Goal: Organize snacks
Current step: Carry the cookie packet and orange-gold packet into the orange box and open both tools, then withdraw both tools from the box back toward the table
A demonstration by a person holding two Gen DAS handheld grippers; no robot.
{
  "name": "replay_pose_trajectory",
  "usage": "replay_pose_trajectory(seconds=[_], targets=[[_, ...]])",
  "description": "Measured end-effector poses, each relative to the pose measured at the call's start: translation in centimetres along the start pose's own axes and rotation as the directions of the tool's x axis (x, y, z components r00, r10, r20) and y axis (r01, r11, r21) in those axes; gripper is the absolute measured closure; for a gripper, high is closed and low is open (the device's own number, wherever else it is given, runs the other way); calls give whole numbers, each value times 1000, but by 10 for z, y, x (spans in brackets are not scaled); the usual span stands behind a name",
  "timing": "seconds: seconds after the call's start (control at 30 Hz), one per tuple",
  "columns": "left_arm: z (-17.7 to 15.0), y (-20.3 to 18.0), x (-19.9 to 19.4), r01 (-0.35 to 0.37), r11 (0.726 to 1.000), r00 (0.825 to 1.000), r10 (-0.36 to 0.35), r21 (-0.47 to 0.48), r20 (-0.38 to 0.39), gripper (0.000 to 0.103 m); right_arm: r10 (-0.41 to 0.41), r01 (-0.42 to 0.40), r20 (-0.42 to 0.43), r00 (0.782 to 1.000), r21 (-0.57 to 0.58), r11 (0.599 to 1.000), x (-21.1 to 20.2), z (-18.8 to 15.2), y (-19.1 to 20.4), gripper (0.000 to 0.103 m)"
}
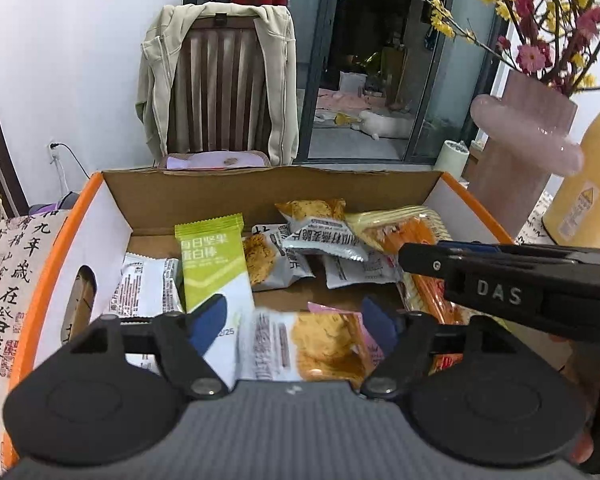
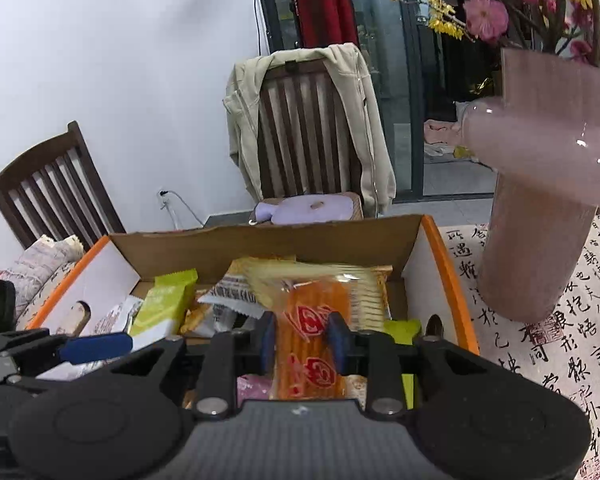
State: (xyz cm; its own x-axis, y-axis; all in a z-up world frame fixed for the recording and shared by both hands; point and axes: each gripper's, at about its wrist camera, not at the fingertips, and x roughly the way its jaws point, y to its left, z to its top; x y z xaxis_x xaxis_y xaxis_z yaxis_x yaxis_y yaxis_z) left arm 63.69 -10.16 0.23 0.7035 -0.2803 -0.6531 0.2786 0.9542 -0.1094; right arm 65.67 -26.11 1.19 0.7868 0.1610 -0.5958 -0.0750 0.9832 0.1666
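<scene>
An open cardboard box [image 1: 60, 248] with an orange rim holds several snack packets, among them a green bar packet [image 1: 212, 256]. My left gripper [image 1: 294, 322] is open over the box's near end. A blurred white and pink pastry packet [image 1: 312, 344] lies between and below its blue pads, with a gap on the left side. My right gripper [image 2: 303, 342] is shut on a long orange snack packet [image 2: 308, 344] over the right side of the box [image 2: 448, 272]. The right gripper's black finger [image 1: 500, 276] reaches in from the right in the left wrist view.
A pink vase [image 2: 540, 220] with flowers and a yellow bottle [image 1: 584, 200] stand right of the box on a calligraphy tablecloth [image 2: 560, 340]. A wooden chair [image 1: 220, 92] draped with a beige jacket stands behind the box.
</scene>
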Motion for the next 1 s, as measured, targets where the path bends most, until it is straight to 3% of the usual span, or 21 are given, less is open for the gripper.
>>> replay_pose_trajectory(seconds=[0.23,0.5,0.77,0.9,1.0], targets=[[4,17,-24,-27,1000,999,27,-10,28,17,8,-6,40,999,-36,999,-27,6,3,58],[-25,34,-102,-88,996,988,86,8,125,7,2,7,71,997,-125,992,-91,-18,2,45],[-88,21,-196,-94,994,972,79,60,223,1,37,-22,85,996,-167,986,-177,-74,3,36],[-132,13,-239,-163,985,958,142,64,250,0,52,-28,111,992,-206,978,-225,-107,9,27],[-166,12,-267,-187,982,957,172,42,234,0,53,-23,128,990,-227,974,-261,-134,13,25]])
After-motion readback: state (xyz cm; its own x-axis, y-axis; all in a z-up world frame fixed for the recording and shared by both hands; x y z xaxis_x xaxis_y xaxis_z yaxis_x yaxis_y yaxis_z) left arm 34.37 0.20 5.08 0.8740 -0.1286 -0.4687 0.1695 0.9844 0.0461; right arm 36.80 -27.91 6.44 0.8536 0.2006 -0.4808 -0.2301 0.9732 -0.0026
